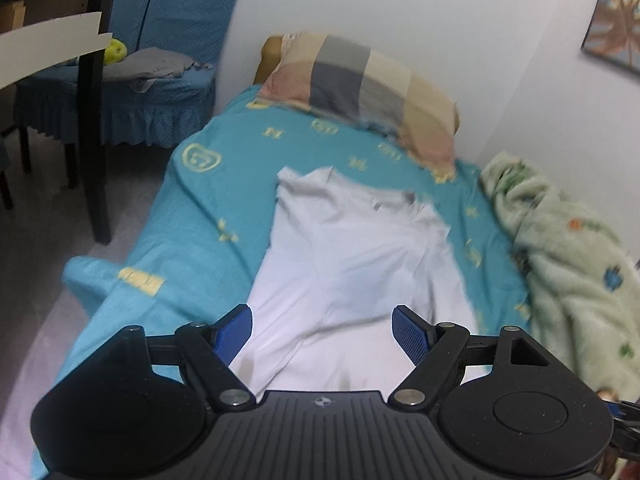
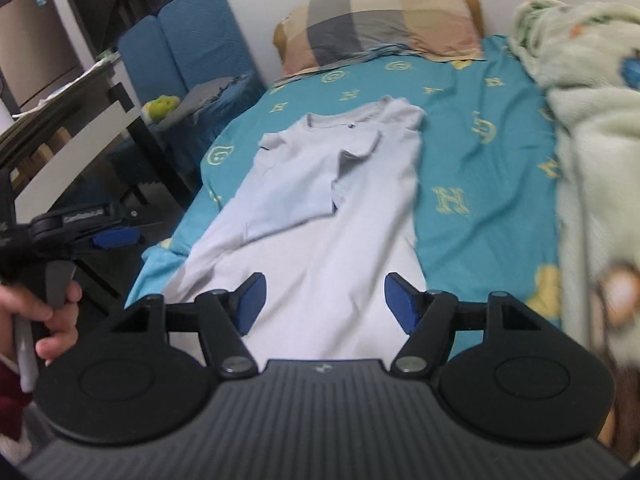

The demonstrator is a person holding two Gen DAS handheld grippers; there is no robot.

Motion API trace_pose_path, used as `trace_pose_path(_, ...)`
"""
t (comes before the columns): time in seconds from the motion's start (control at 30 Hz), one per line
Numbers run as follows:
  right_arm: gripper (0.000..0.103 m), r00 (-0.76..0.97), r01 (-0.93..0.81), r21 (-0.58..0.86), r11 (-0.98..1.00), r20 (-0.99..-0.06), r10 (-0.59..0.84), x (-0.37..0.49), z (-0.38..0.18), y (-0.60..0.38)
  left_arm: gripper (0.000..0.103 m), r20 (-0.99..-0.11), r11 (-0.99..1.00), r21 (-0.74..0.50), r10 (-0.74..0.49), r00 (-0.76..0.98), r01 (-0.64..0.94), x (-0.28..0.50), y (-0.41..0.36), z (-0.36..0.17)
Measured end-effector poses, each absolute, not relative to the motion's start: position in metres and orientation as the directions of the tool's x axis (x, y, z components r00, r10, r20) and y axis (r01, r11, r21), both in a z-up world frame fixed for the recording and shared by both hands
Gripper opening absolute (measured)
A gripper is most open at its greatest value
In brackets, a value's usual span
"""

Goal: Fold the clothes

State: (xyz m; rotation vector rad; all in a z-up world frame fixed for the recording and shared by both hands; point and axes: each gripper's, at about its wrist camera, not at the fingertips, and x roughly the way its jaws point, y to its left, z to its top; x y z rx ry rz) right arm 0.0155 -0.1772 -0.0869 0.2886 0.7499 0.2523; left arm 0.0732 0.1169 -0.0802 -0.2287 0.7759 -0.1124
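Bed [image 2: 480, 184], teal sheet with yellow letter print: fills both views and runs lengthwise away from you toward the head wall.

Fleece blanket [image 2: 592, 128], pale green: bunched along the bed's right edge.

T-shirt [image 2: 344, 208], pale blue-white: lies along the middle of the bed, long axis parallel to the bed's length, collar toward the pillow [image 2: 384, 20], hem at the near edge under your fingers. Both sleeves are turned in over the chest, so it reads as partly folded lengthwise, with no crosswise fold showing.

Chair [image 1: 160, 92], blue cover, and dark table [image 1: 60, 40]: off the bed's left edge.

Right gripper [image 2: 322, 302]: spread wide, holding nothing, straddling the shirt's hem end; each jaw sits close to a side edge.

Left gripper [image 1: 322, 330]: likewise spread and empty in its own view, above the same hem end; from the right wrist camera it sits off the bed's left edge. Your right is the nearer one.

Hand [image 2: 48, 312]: gripping the left handle.
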Motion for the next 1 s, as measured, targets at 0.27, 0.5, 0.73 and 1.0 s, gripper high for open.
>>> trace_pose_path(0.27, 0.068, 0.614, -0.101, 0.339, 0.935, -0.718, 0.327, 0.024, -0.125, -0.178, 0.078, -0.873, 0.997, -0.043, -0.066, 0.483, 0.058, 0.058, 0.139, -0.099)
trace_pose_path(0.5, 0.068, 0.588, -0.136, 0.341, 0.930, -0.728, 0.353, 0.035, -0.135, -0.172, 0.077, -0.972, 0.992, 0.061, 0.034, 0.233, 0.110, 0.048, 0.175, -0.125)
trace_pose_path(0.73, 0.068, 0.579, -0.111, 0.374, 0.921, -0.729, 0.366, 0.040, -0.137, -0.180, 0.067, -0.999, 0.999, -0.009, -0.010, 0.030, 0.045, 0.041, 0.193, -0.152)
trace_pose_path(1.0, 0.068, 0.583, -0.079, 0.369, 0.926, -0.736, 0.343, 0.039, -0.139, -0.187, 0.002, -0.998, 0.987, 0.043, 0.050, -0.042, 0.158, 0.023, 0.157, -0.132)
